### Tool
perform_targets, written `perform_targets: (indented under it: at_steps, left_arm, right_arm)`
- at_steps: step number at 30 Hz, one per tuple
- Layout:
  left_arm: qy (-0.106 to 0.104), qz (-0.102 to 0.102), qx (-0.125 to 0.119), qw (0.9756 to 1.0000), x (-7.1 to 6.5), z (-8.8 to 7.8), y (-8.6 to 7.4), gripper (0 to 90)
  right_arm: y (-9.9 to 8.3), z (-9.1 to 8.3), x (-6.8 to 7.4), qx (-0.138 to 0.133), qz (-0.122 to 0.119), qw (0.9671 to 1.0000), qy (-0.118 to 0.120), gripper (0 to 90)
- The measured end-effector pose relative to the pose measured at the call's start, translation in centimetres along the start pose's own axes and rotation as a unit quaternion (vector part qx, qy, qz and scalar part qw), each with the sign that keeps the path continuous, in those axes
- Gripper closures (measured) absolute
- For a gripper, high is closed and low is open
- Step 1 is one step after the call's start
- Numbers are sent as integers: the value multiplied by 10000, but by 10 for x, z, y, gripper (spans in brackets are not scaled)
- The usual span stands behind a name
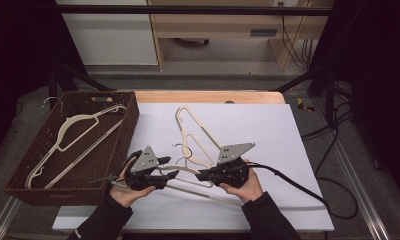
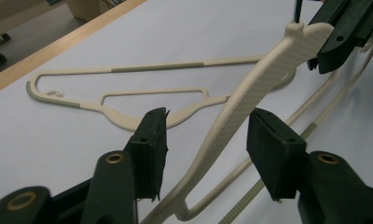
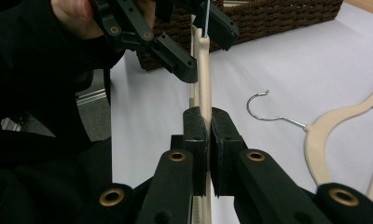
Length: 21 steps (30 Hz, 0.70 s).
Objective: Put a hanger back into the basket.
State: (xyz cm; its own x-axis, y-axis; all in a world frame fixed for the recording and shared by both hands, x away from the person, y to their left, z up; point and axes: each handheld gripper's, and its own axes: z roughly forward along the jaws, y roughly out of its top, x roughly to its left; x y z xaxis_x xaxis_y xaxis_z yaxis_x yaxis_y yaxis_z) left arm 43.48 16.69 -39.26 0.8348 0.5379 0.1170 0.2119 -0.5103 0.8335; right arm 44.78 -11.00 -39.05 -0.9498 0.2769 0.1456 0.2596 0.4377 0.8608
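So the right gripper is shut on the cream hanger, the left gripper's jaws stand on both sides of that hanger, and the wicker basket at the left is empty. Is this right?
One part is wrong: the wicker basket is not empty, as a second hanger lies in it in the high view. The right gripper is shut on the cream hanger, and the left gripper has its jaws on both sides of it.

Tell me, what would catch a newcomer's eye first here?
Probably the cream hanger lifted off the white sheet near the table's front edge, with both tongs on it: the right tongs pinch it, while the left tongs straddle its arm with gaps either side. Next, the brown wicker basket at left, holding another hanger.
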Motion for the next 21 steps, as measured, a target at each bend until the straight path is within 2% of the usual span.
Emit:
perform_targets:
  at_steps: [2, 3, 4, 6, 11, 16, 18, 21]
  left_arm:
    - [45, 12, 4, 10000, -1, 1, 0, 518]
    - [25, -12, 36, 10000, -1, 1, 0, 518]
    - [-32, -78, 115, 9999, -1, 1, 0, 563]
    - [-32, -83, 151, 9998, -1, 0, 0, 570]
    - [-105, -213, 147, 9996, -1, 1, -2, 613]
    - [-118, -201, 242, 9994, -3, 2, -3, 648]
    - [-169, -243, 276, 9992, -2, 3, -3, 656]
    - [-315, -362, 270, 9985, -1, 2, -3, 694]
  right_arm:
    - [0, 1, 0, 30, 4, 10000, 16, 868]
    - [-1, 2, 0, 36, 6, 10000, 22, 868]
    - [-1, 2, 0, 50, 10, 10000, 49, 868]
    - [-1, 2, 0, 65, 13, 10000, 49, 868]
    - [-2, 3, -1, 81, 26, 10000, 53, 868]
    - [-2, 4, -1, 147, 38, 9999, 49, 865]
    - [-2, 4, -2, 169, 38, 9998, -3, 857]
    - [-2, 2, -2, 152, 4, 9996, -223, 828]
